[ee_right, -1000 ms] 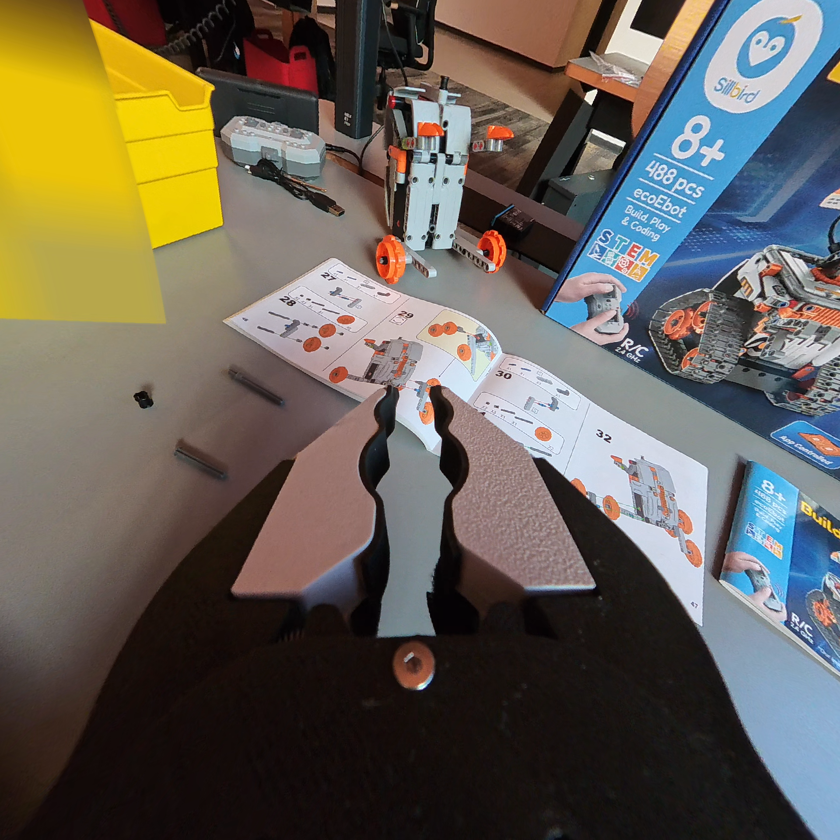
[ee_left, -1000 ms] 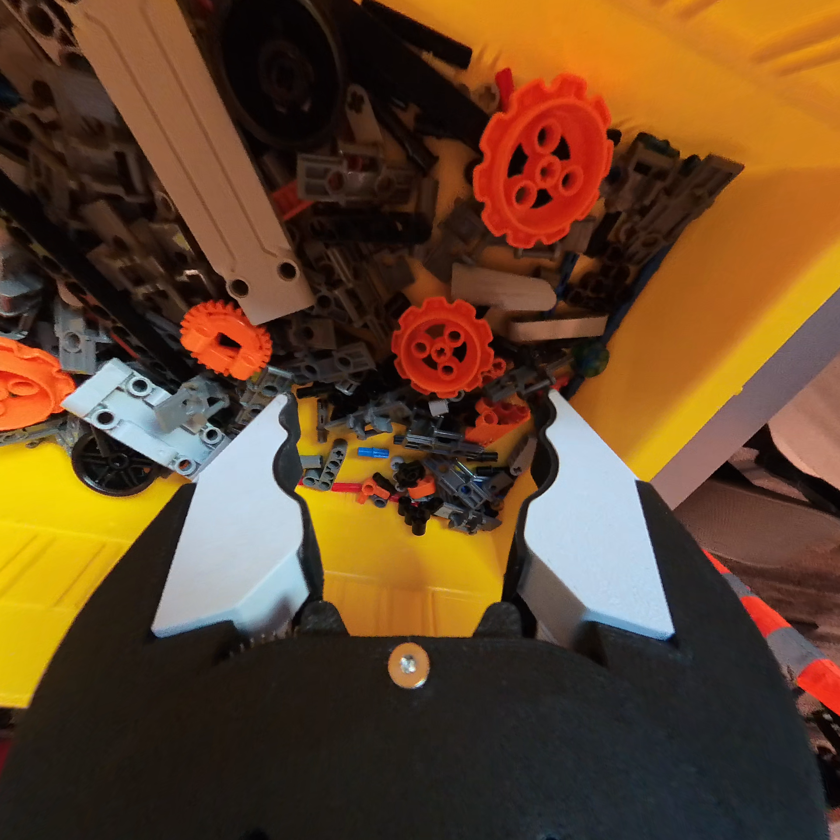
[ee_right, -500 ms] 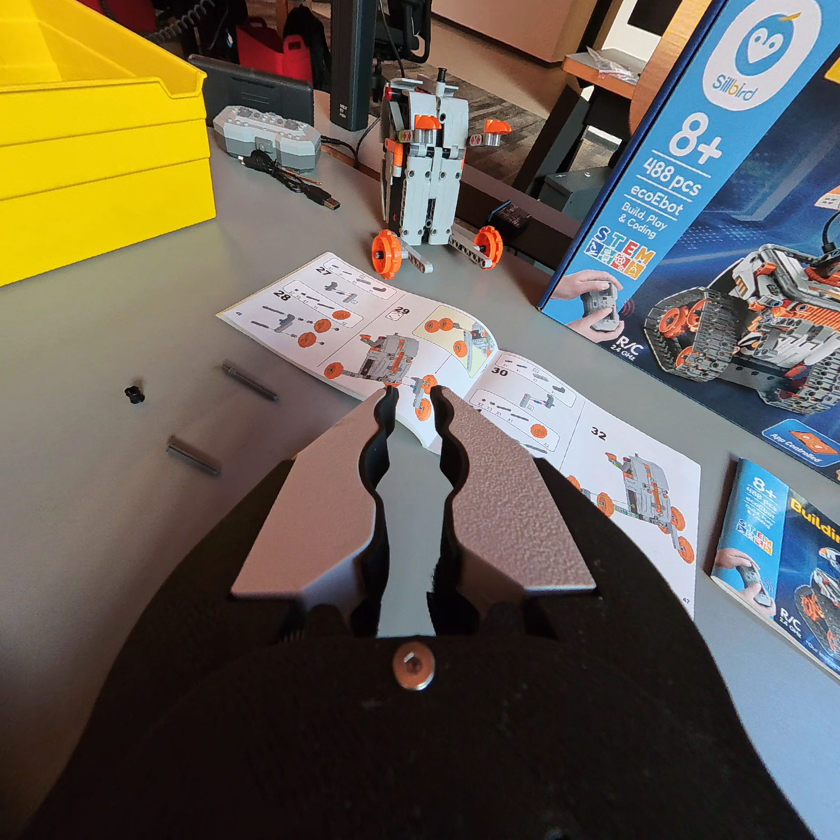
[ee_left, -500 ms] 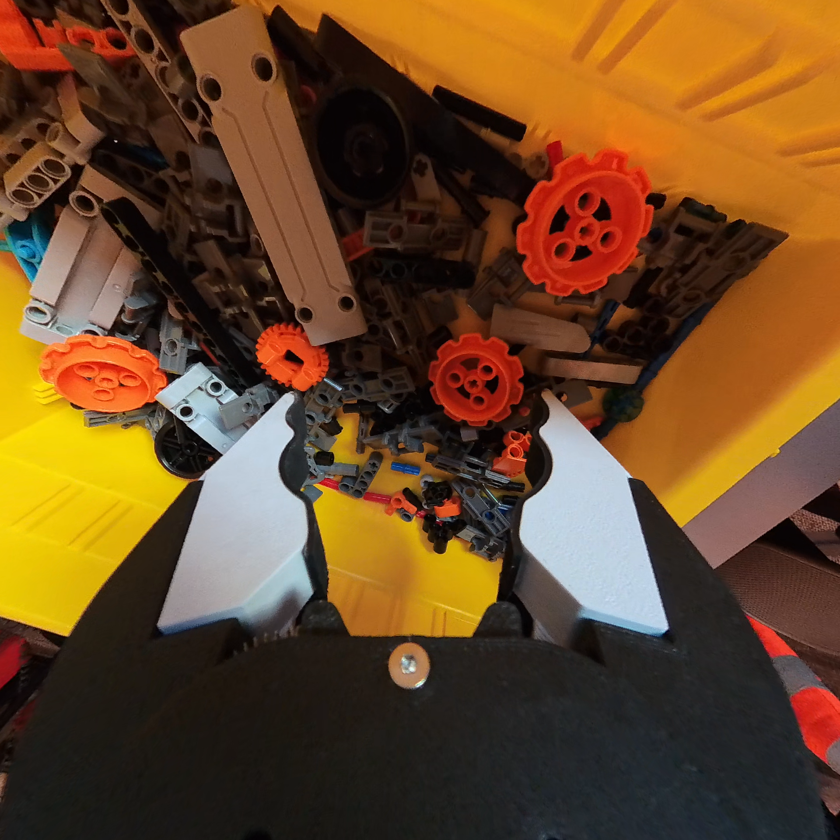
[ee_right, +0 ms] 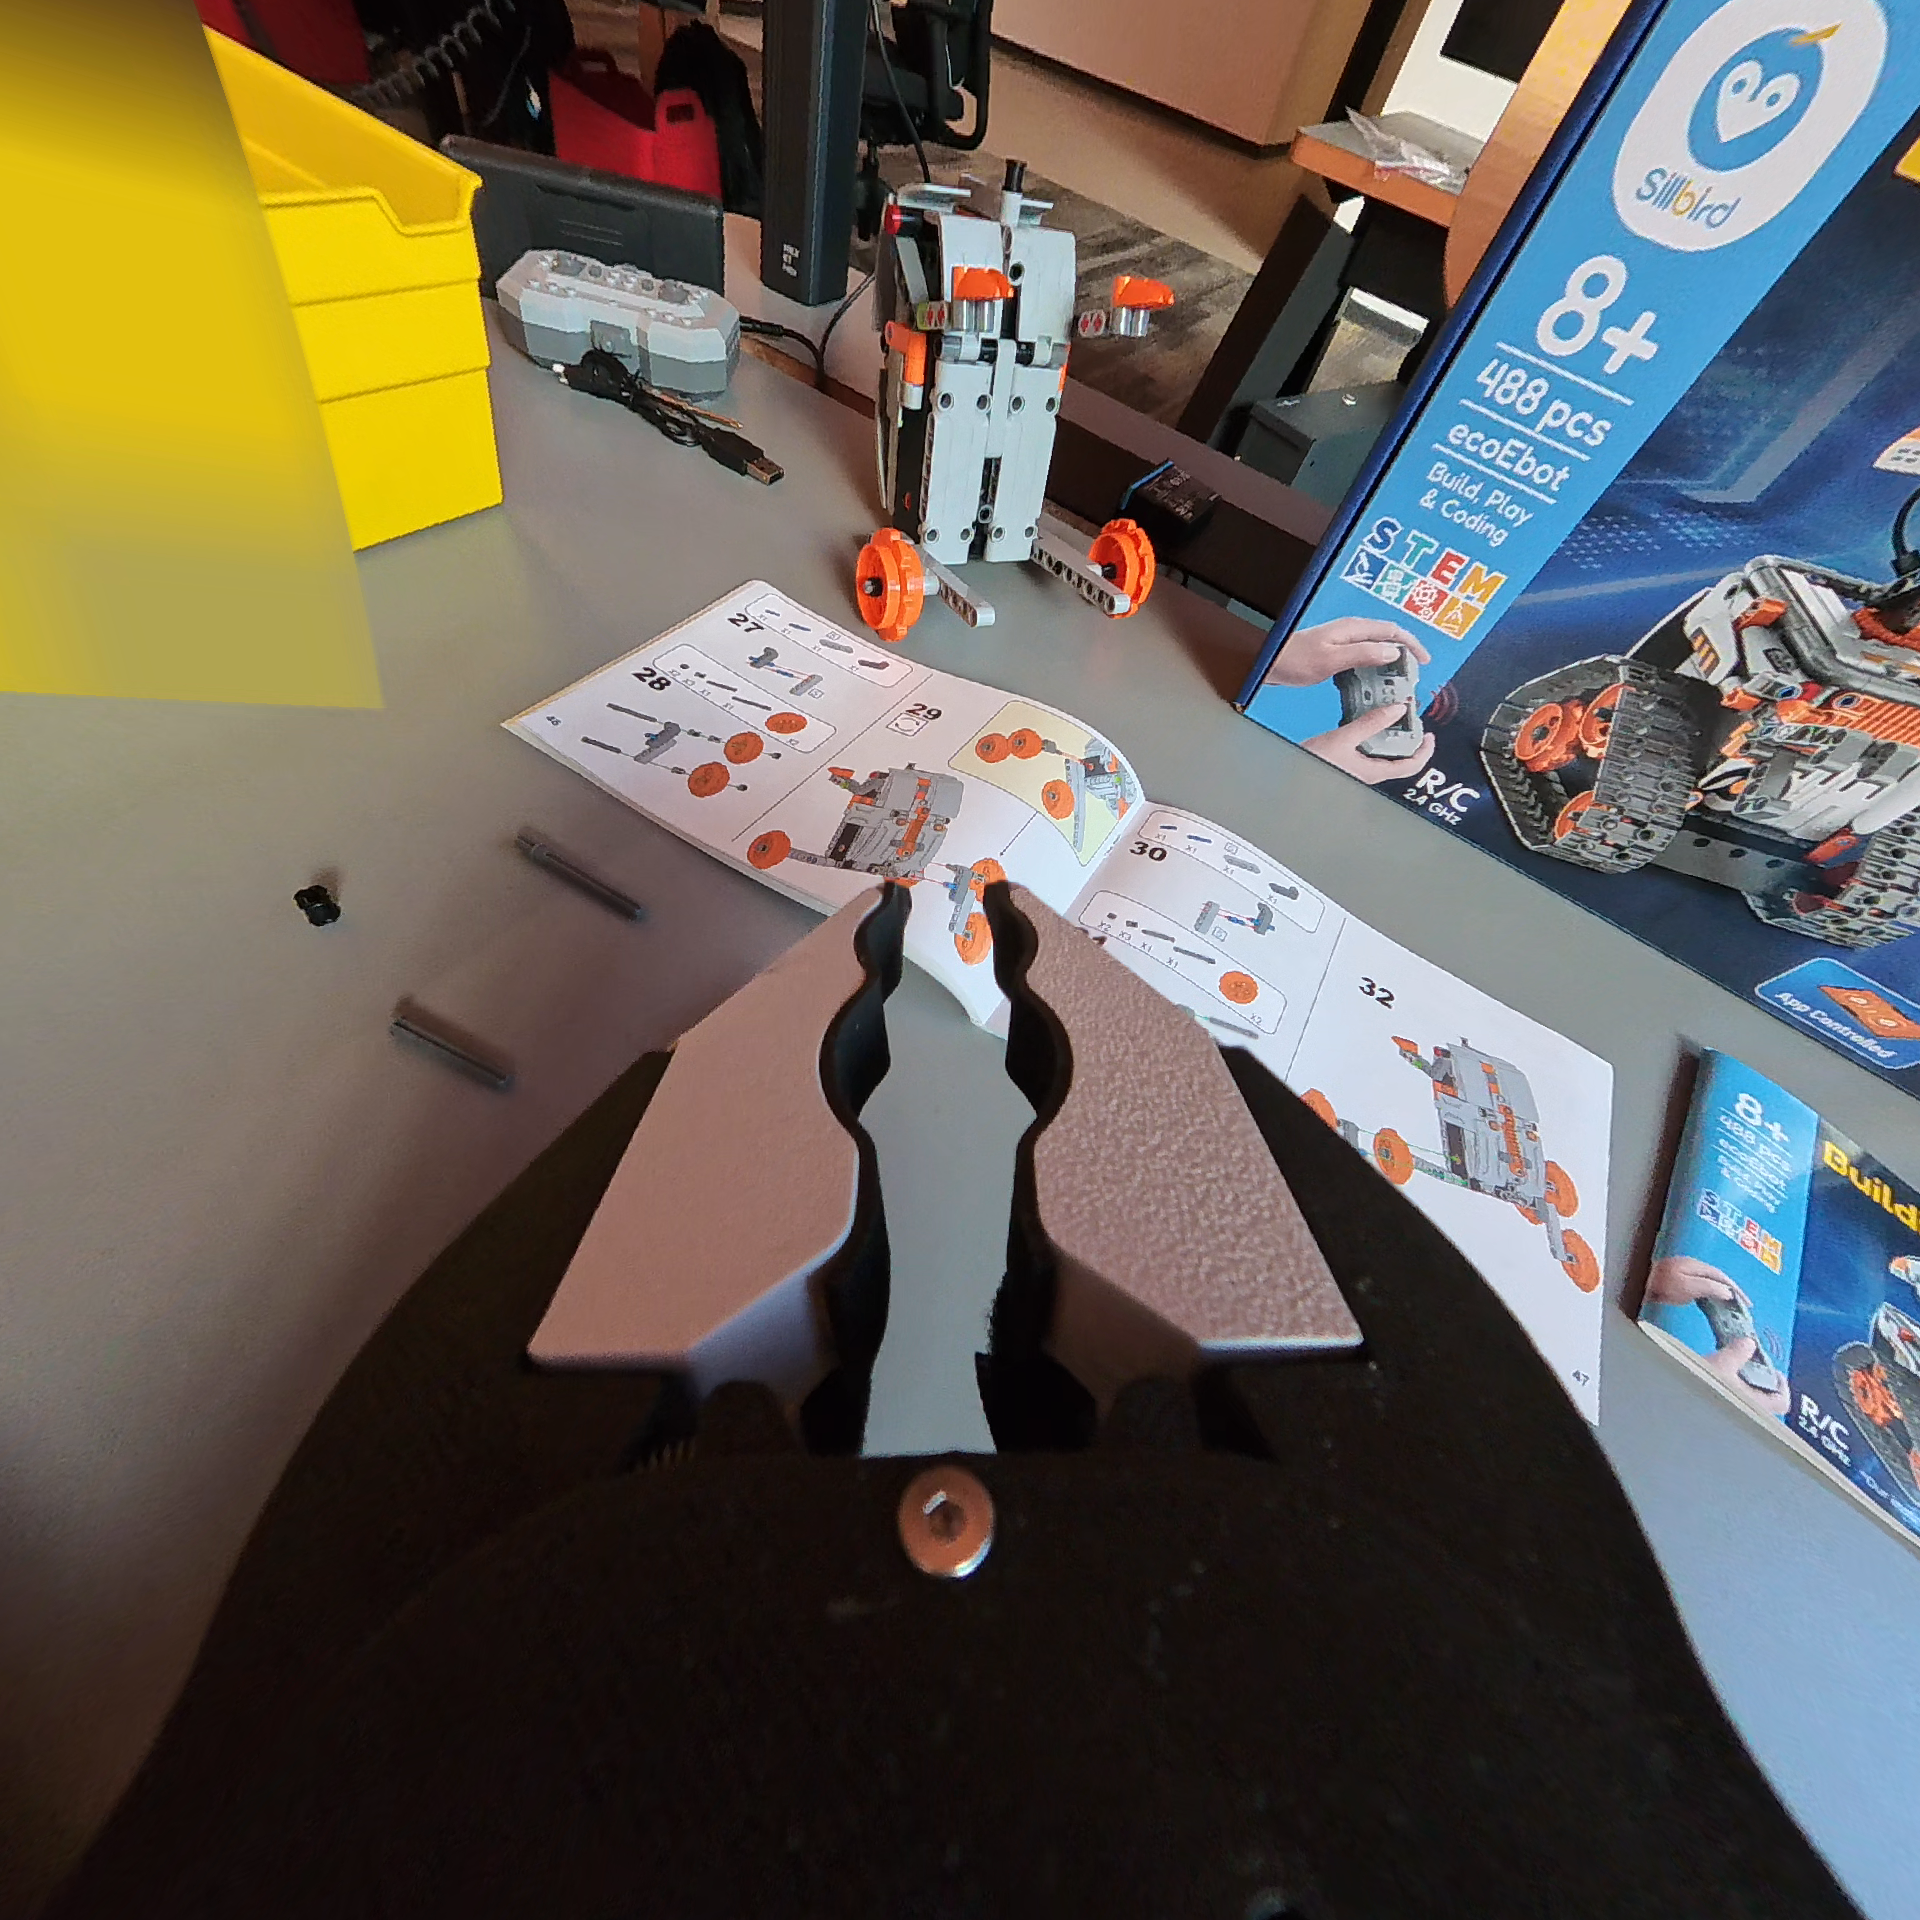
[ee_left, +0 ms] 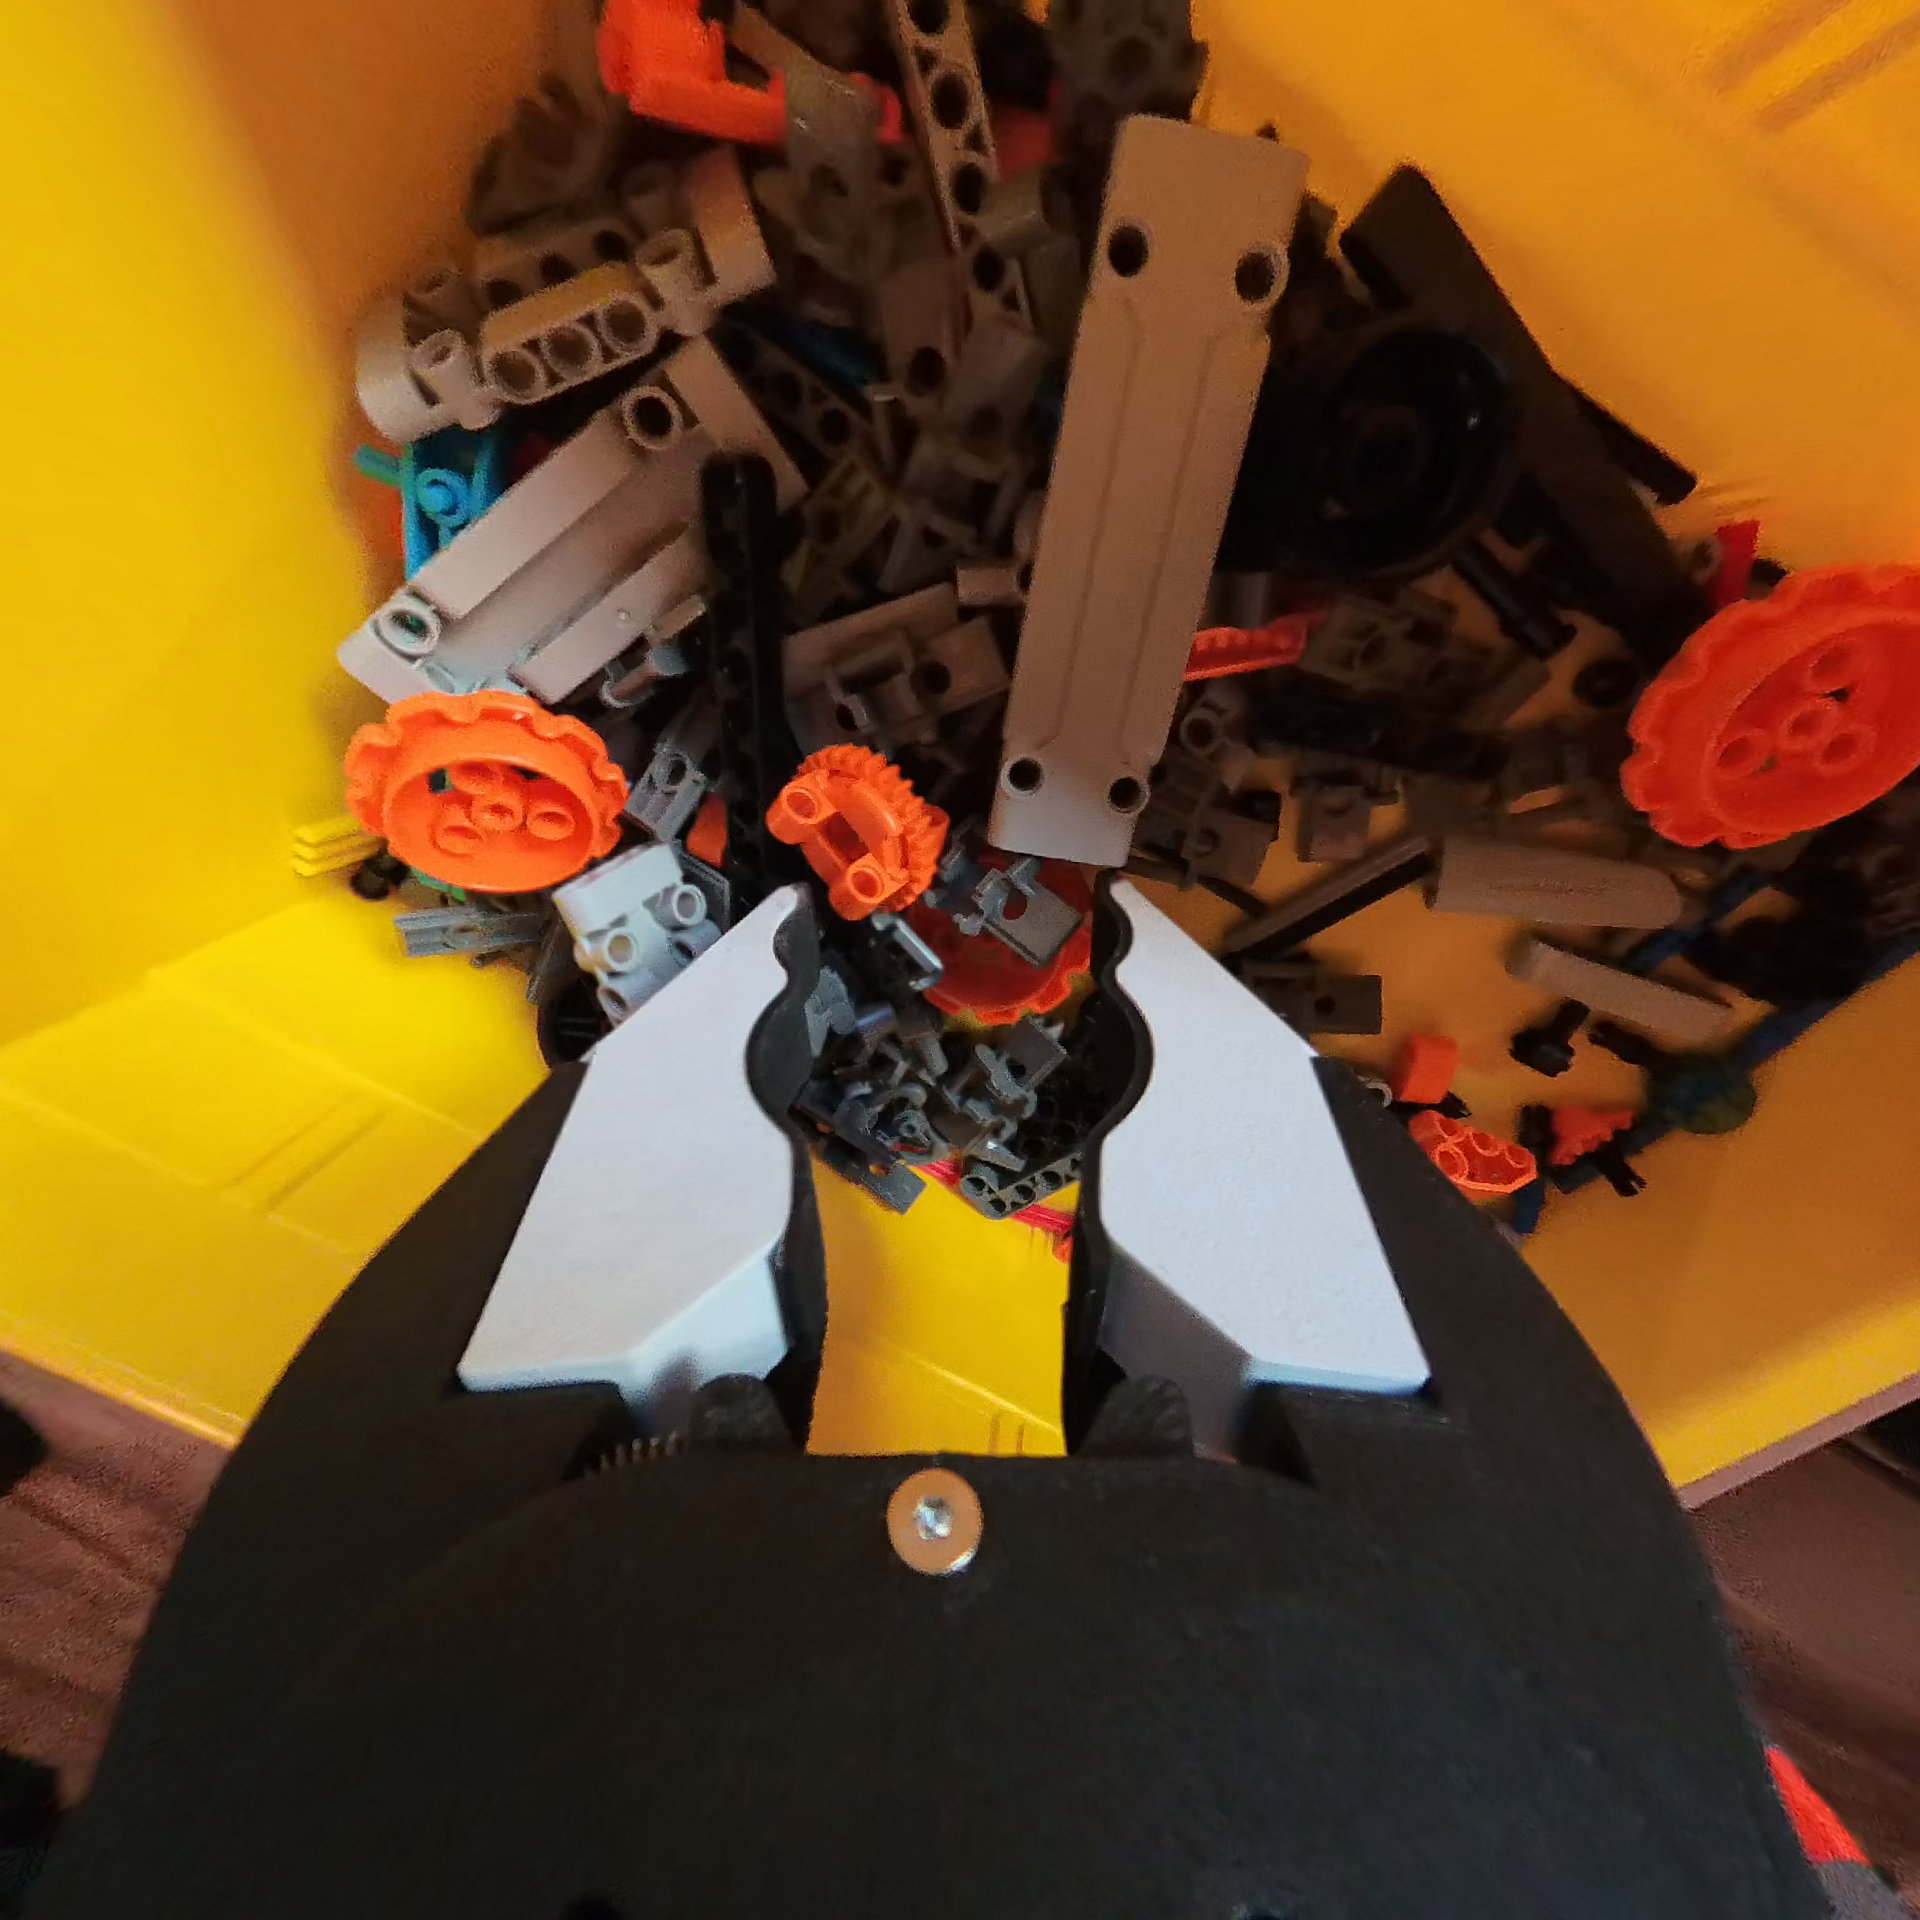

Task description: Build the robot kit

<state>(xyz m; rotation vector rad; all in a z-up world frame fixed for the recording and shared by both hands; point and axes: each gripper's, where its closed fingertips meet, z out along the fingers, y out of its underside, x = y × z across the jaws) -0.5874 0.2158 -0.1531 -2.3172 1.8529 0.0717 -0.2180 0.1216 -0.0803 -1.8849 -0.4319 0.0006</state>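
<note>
Left claw [ee_left: 948,935] now deeper in the yellow bin [ee_left: 156,468] than a second ago, spread but narrower, tips just short of the small orange gear [ee_left: 857,847] and the long grey plate [ee_left: 1132,499], over a heap of small grey parts [ee_left: 935,1081]. Right claw [ee_right: 943,902] unchanged, held slightly apart and empty above the grey worktop [ee_right: 208,1195], tips over the open booklet [ee_right: 1039,831], with two grey rods [ee_right: 577,873] to the left and the half-built robot [ee_right: 987,416] beyond.
</note>
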